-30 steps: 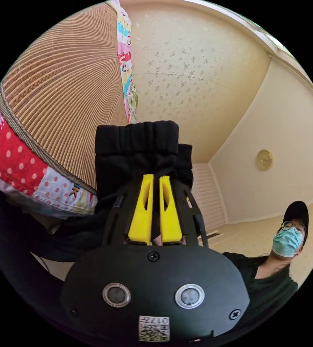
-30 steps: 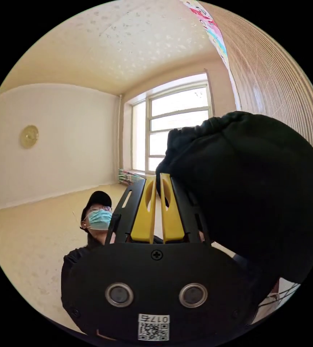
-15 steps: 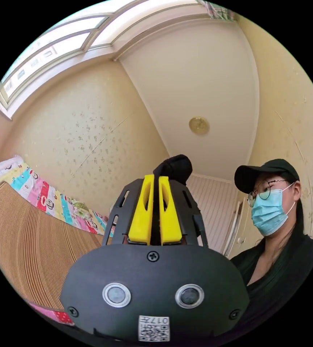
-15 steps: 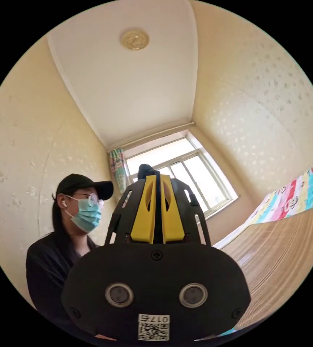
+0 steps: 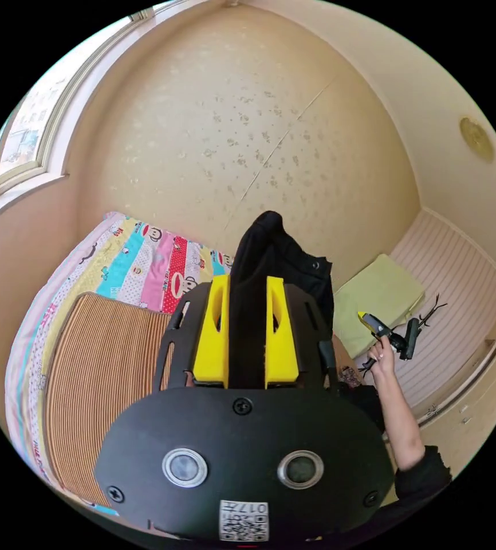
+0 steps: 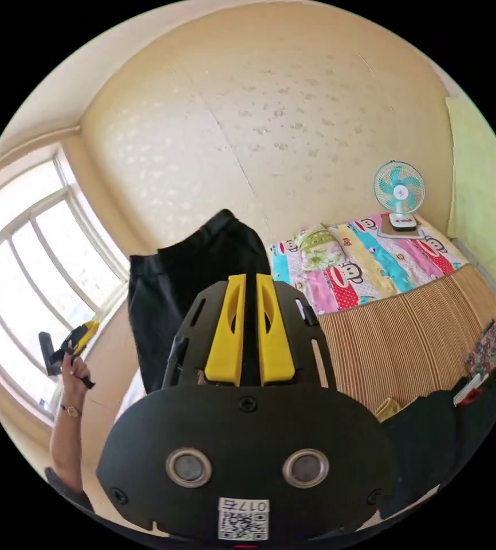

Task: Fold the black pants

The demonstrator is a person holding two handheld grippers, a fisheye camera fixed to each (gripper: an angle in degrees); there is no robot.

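Observation:
The black pants (image 5: 271, 252) hang in the air above the bed, and a thick fold of them runs down between the yellow jaws of my left gripper (image 5: 248, 281), which is shut on it. In the right gripper view the pants (image 6: 202, 275) spread out wide behind my right gripper (image 6: 250, 279), whose jaws pinch a thin edge of the fabric. The right gripper (image 5: 386, 333) appears small in a hand at the right of the left gripper view. A hand at the left edge of the right gripper view holds the left gripper (image 6: 71, 342).
Below lies a bed with a ribbed straw mat (image 6: 408, 344) and a bright cartoon sheet (image 5: 145, 263). A small fan (image 6: 400, 192) and a pillow (image 6: 314, 252) sit at its head. Dark clothes (image 6: 448, 418) lie at the mat's edge. A window (image 6: 24, 275) is at the left.
Both cameras have swung from the ceiling and the person down toward the bed. The pants stay held. More fabric now sits between the left jaws, which stand wider apart.

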